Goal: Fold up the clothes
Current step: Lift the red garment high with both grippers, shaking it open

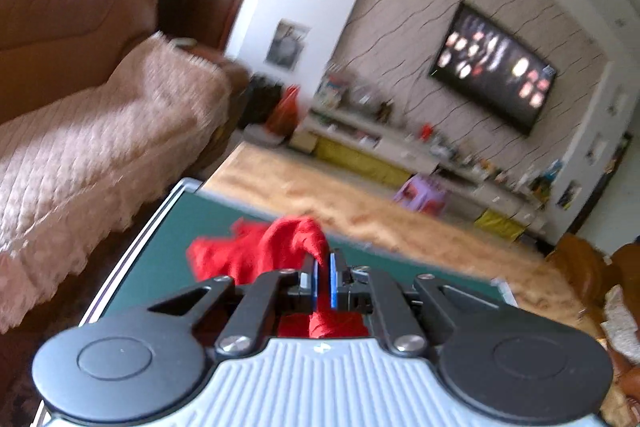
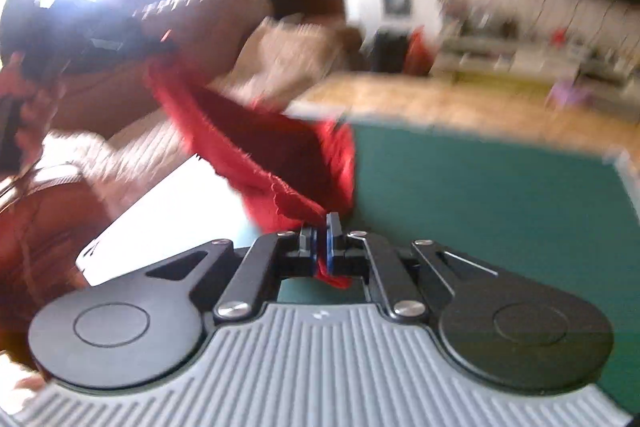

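Observation:
A red garment (image 1: pixel 256 251) hangs bunched over the green table top (image 1: pixel 168 251). My left gripper (image 1: pixel 323 267) is shut on a twisted fold of it, and red cloth shows between and below the blue pads. In the right wrist view the same red garment (image 2: pixel 260 143) stretches up and to the left from my right gripper (image 2: pixel 322 227), which is shut on its frayed edge. Its far end reaches the other gripper (image 2: pixel 92 39), held by a hand at the upper left. The picture is blurred by motion.
The green table (image 2: pixel 500 195) has a pale metal rim (image 1: pixel 132 247). A sofa with a pink quilted cover (image 1: pixel 100 147) stands to the left. Beyond lie a tan floor (image 1: pixel 360 195), a low TV cabinet (image 1: pixel 400 143) and a wall TV (image 1: pixel 492 71).

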`<state>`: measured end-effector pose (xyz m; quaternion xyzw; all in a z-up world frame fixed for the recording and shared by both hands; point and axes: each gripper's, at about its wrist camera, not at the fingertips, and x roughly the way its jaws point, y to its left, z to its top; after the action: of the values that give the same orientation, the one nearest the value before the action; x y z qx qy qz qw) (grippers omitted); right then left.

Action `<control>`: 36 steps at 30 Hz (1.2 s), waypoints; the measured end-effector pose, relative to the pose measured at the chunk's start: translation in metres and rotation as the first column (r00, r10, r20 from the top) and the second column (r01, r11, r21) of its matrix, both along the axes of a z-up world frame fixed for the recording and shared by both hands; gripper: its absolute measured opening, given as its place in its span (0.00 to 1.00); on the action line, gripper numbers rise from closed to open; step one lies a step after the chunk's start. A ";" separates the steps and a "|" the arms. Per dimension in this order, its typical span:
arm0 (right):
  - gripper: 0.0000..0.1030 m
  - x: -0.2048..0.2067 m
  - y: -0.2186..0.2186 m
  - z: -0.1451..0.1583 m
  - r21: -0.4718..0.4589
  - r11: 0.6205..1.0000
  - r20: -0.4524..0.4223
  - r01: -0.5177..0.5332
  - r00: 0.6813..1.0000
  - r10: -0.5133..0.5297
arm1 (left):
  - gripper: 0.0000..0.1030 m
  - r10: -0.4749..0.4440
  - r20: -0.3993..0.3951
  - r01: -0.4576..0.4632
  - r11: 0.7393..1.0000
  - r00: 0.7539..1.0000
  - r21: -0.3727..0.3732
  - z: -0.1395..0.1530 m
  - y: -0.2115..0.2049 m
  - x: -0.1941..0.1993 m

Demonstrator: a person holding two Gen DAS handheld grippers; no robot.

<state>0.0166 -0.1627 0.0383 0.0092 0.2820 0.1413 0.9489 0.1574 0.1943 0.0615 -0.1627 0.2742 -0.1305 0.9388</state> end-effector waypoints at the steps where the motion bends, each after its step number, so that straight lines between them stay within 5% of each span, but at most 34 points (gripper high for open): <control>1: 0.06 -0.004 -0.006 0.017 -0.015 1.000 0.040 0.018 0.999 -0.018 | 0.07 -0.012 0.017 0.012 1.000 1.000 -0.012 0.010 -0.002 -0.004; 8: 0.06 -0.023 -0.020 0.110 -0.112 0.988 0.241 0.110 0.967 -0.081 | 0.07 -0.093 0.127 0.099 0.994 0.988 -0.041 0.083 -0.027 -0.022; 15: 0.06 -0.013 -0.027 0.176 -0.210 0.967 0.328 0.146 0.942 -0.071 | 0.07 -0.141 0.143 0.145 0.989 0.980 -0.020 0.130 -0.054 -0.002; 28: 0.06 0.170 -0.044 0.193 -0.288 0.910 0.297 0.298 0.931 -0.211 | 0.07 -0.053 0.032 0.053 0.998 0.998 0.017 0.146 -0.109 0.143; 36: 0.06 0.269 -0.040 0.198 -0.311 0.846 0.429 0.433 0.859 -0.281 | 0.07 0.040 0.117 -0.040 0.999 0.992 -0.002 0.174 -0.142 0.224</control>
<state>0.2860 -0.2024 0.2366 -0.1566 0.1155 -0.1020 0.9756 0.3812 0.0523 0.2359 -0.1602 0.2155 -0.1211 0.9556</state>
